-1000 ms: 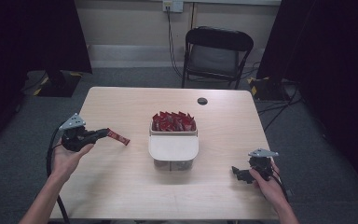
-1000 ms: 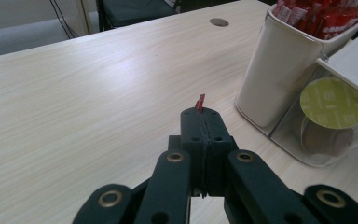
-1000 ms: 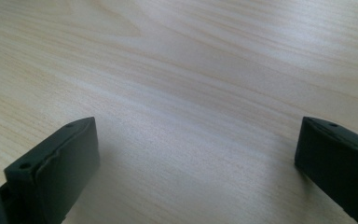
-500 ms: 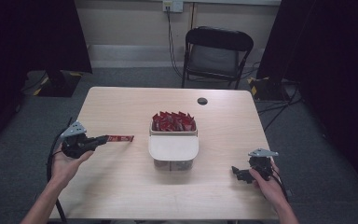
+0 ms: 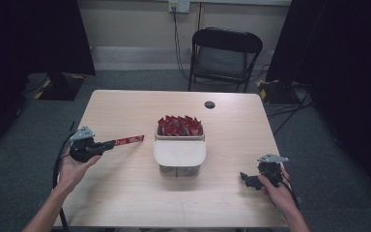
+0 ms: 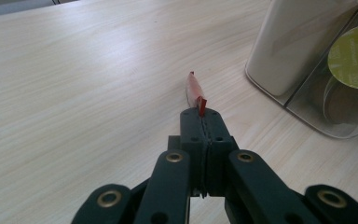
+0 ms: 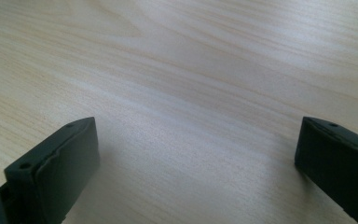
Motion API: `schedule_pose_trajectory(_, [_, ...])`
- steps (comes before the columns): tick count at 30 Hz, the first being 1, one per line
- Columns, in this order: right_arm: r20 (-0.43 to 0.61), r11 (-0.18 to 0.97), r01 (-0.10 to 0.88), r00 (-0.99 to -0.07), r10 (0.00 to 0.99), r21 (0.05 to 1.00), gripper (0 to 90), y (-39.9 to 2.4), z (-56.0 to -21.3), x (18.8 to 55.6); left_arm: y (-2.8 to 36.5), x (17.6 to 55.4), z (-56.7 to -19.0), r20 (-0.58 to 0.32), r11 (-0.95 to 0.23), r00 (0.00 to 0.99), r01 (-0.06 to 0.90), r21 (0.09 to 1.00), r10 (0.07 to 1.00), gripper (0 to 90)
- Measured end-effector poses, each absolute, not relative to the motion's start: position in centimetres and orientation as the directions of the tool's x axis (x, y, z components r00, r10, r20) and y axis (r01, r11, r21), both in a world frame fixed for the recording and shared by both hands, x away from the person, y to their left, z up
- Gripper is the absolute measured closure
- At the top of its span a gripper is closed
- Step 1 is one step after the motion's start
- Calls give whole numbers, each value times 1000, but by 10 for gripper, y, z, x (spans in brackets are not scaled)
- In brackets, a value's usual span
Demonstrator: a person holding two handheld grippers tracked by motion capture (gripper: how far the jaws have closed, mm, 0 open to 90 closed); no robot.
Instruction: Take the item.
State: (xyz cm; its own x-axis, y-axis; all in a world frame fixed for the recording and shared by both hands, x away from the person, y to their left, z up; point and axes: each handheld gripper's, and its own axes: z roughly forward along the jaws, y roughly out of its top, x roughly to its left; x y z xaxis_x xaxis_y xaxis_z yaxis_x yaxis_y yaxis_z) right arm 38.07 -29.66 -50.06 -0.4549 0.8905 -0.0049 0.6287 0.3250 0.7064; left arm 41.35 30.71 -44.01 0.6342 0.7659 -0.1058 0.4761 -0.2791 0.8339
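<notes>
My left gripper (image 5: pixel 110 145) has its jaws pressed together on one end of a thin red packet (image 5: pixel 129 140). In the left gripper view the two black jaws meet with no gap between them, and the red packet (image 6: pixel 195 89) sticks out straight ahead from their tips, edge-on, with its far end close over the pale wood of the counter (image 6: pixel 84 79); I cannot tell whether that end touches the wood. From the high view the packet points toward the container (image 5: pixel 179 155) in the middle of the counter, and its free end stops short of it, near but apart.

My right gripper (image 5: pixel 245 178) rests low on the near right part of the counter, well apart from the container. Its jaws stand wide apart in the right gripper view, one at each lower corner, with bare wood (image 7: pixel 191 93) between them and nothing gripped.

The container is a white, round-cornered holder with a clear lower part. Its rear compartment is packed with upright red packets (image 5: pixel 179 125). The front section is covered by a plain white top. In the left gripper view the container's white wall (image 6: pixel 289 42) sits to the right, and beside it a clear part shows a round yellow-green disc (image 6: pixel 354 56) inside.
</notes>
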Motion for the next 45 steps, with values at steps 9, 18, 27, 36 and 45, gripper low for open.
schedule_pose_trajectory(9, [-6,326,628,-455,890,707,0,-297,-501,381,297,430,-443,-92,-288,629,475,832,772,886])
schedule_pose_trajectory(18, [-6,326,628,-455,890,707,0,-297,-501,381,279,438,-449,-99,-315,655,483,817,749,877])
schedule_pose_trajectory(27, [-5,325,628,-455,890,707,0,-297,-501,381,278,444,-455,-128,-299,637,517,802,760,771])
schedule_pose_trajectory(36, [-5,325,628,-455,890,707,0,-297,-501,381,278,442,-452,-113,-278,605,513,812,788,448])
schedule_pose_trajectory(45, [-6,325,628,-454,891,707,0,-297,-501,381,281,430,-440,-93,-301,607,514,803,789,262])
